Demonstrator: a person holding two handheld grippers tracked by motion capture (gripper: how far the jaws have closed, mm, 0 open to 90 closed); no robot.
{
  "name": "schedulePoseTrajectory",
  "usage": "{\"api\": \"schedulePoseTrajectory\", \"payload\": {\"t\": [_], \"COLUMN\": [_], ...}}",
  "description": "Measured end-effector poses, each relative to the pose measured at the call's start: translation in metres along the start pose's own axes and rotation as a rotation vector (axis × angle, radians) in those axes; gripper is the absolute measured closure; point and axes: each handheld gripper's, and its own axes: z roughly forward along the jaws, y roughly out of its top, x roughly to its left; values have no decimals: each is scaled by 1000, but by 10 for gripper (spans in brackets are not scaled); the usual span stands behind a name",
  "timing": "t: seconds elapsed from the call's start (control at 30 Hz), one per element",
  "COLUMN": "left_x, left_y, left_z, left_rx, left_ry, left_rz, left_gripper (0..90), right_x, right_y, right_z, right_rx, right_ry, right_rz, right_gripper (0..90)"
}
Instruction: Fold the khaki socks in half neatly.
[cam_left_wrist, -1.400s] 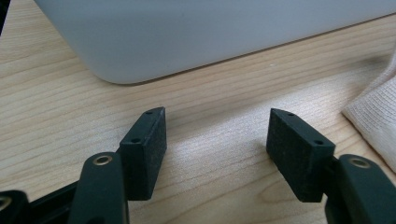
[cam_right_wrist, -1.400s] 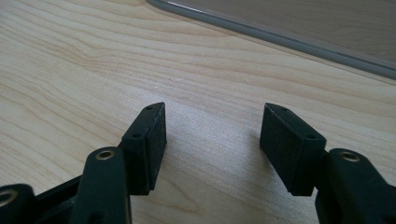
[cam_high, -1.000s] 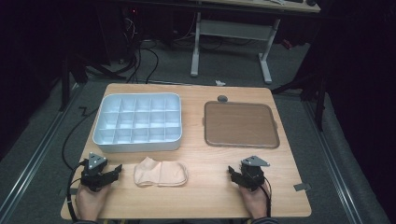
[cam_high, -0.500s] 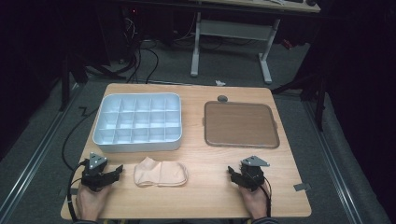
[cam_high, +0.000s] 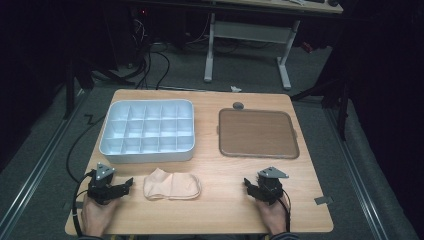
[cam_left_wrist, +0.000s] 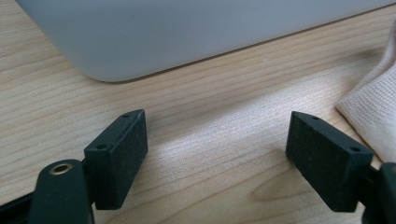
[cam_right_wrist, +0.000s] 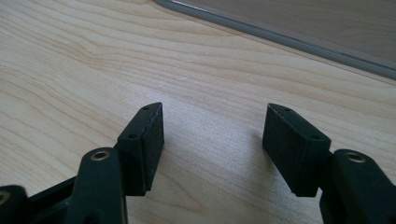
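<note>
left gripper (cam_high: 127, 183): released, jaws just opened wider, nothing between them, resting near the front edge of the pale wooden worktop (cam_high: 215, 165) | right gripper (cam_high: 248, 184): released, holding nothing | folded beige knit cloth (cam_high: 171, 185): flat on worktop, just beside left gripper, in front of white compartmented plastic tray (cam_high: 148, 152) | flat brown rectangular tray (cam_high: 257, 133): beyond right gripper

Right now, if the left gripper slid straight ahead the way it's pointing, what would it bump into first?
Probably the white box. The left gripper is open with bare table between it and the box's wall. The cloth lies off to one side.
</note>
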Motion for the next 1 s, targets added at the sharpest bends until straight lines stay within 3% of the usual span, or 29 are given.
{"api": "schedulePoseTrajectory", "payload": {"t": [0.47, 0.83, 1.0], "left_x": [2, 4, 3], "left_y": [-1, -1, 1], "left_z": [-2, -5, -9], "left_rx": [-13, -15, -21], "left_ry": [5, -23, -59], "left_rz": [-12, -15, -41], "left_gripper": [273, 287, 287], "right_x": [-1, -2, 1], "right_y": [0, 0, -1], "right_z": [0, 0, -2], "right_rx": [-3, -6, -9], "right_ry": [-4, -5, -16], "right_rz": [8, 12, -7], "right_gripper": [418, 457, 500]}}
